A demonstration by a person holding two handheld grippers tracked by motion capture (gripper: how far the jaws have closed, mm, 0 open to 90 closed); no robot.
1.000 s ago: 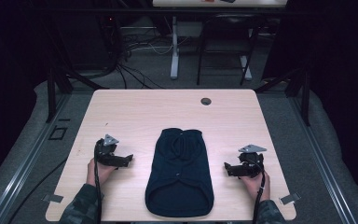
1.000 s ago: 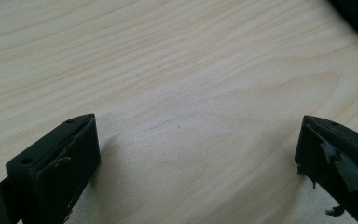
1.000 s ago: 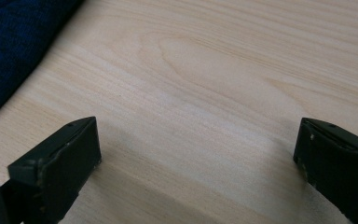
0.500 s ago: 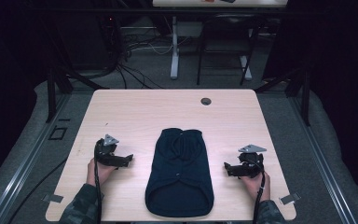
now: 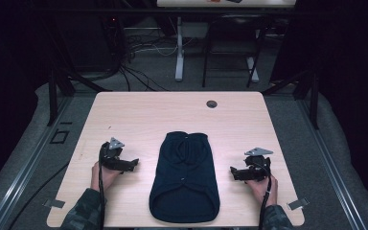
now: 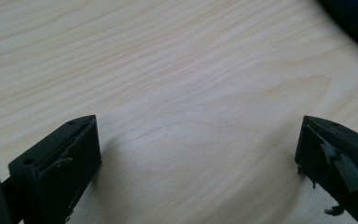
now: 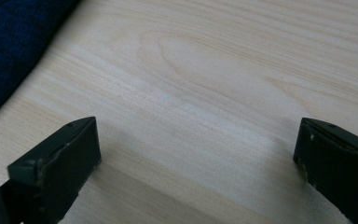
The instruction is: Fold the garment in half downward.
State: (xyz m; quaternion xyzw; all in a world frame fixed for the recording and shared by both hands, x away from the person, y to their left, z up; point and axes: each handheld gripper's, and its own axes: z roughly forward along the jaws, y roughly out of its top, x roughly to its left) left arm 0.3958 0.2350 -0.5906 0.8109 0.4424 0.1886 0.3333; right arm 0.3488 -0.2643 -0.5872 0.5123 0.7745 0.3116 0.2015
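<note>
We see a dark blue sweater (image 5: 186,178) lying flat on the light wooden table (image 5: 172,115), in the middle of its near half. Its narrower collar end points away from us toward the far edge, and its wider hem lies close to the near edge. The cloth looks smooth, with a few small pale dots, perhaps buttons, down its middle line.

Our left tongs (image 5: 133,163) rest on the table just to the left of the sweater, near it but not touching. The left hand (image 5: 104,175) grips them from behind, and a camouflage sleeve (image 5: 83,214) comes in from the bottom edge. In the left gripper view the left tongs (image 6: 198,154) stand wide apart with bare wood between them, holding nothing, and a corner of the sweater (image 6: 354,21) shows at the upper right.

Our right tongs (image 5: 233,171) rest on the table just to the right of the sweater, also near it and apart from it, with the right hand (image 5: 259,187) behind them. In the right gripper view the right tongs (image 7: 198,151) likewise stand wide apart over bare wood, empty, and the sweater (image 7: 14,42) fills the upper left corner.

Both tongs point inward toward the sweater from opposite sides. A small dark round hole (image 5: 212,104) sits in the table near its far edge, well apart from the sweater.
</note>
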